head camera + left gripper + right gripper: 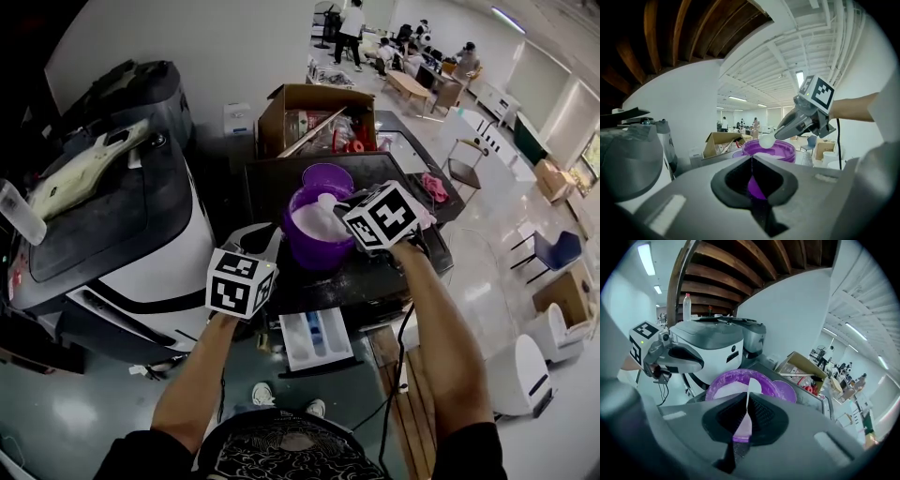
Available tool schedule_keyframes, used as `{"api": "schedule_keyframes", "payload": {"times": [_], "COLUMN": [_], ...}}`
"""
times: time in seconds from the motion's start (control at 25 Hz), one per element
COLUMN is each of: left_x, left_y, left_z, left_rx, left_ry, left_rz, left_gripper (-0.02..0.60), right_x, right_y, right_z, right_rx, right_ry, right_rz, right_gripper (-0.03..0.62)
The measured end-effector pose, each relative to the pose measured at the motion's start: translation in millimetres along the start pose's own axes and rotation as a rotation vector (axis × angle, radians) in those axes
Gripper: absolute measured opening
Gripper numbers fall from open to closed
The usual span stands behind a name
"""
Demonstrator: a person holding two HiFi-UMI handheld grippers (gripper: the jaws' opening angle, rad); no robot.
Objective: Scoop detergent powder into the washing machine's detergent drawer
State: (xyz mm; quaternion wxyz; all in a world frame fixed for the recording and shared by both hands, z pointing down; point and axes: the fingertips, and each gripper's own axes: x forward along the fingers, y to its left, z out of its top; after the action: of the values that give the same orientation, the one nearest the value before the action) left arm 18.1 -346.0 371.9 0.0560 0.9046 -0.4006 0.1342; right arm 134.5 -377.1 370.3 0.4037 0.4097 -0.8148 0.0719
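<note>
A purple tub [302,251] of white detergent powder stands on a dark surface to the right of the washing machine [141,244]. My right gripper [339,202] hovers over the tub, shut on the thin handle of a white scoop [751,389]. From the left gripper view the scoop's bowl [766,141] hangs just above the tub's rim [780,150]. My left gripper [265,236] is by the tub's left side, its jaws shut with nothing showing between them. Below the tub the detergent drawer [317,339] is pulled out.
The tub's purple lid [326,176] lies behind it. An open cardboard box [314,117] full of items stands further back. A second dark-topped machine [141,103] is at the far left. Chairs, tables and people fill the room at the right and back.
</note>
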Motion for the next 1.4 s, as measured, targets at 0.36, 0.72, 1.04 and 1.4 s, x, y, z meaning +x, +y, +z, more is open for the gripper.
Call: {"api": "schedule_keyframes", "payload": {"times": [0.36, 0.72, 1.04, 1.4], "left_x": [14.4, 27.9, 35.2, 36.0], "left_y": [6.5, 13.9, 18.3, 25.9], "left_z": [-3.0, -1.6, -5.5, -8.0], "left_rx": [0.028, 0.041, 0.038, 0.031], "left_ry": [0.018, 0.017, 0.024, 0.023], "left_rz": [-0.046, -0.086, -0.11, -0.114], "left_gripper": [0.003, 0.003, 0.003, 0.003], "right_x": [26.4, 47.2, 60.1, 69.6], "right_y": [-10.3, -18.2, -19.7, -19.6], "right_z": [-2.6, -11.7, -16.8, -20.2], "right_rx": [-0.061, -0.079, -0.096, -0.074], "right_ry": [0.158, 0.287, 0.349, 0.376], "right_rz": [-0.026, -0.041, -0.042, -0.031], "right_gripper": [0.034, 0.034, 0.034, 0.034]}}
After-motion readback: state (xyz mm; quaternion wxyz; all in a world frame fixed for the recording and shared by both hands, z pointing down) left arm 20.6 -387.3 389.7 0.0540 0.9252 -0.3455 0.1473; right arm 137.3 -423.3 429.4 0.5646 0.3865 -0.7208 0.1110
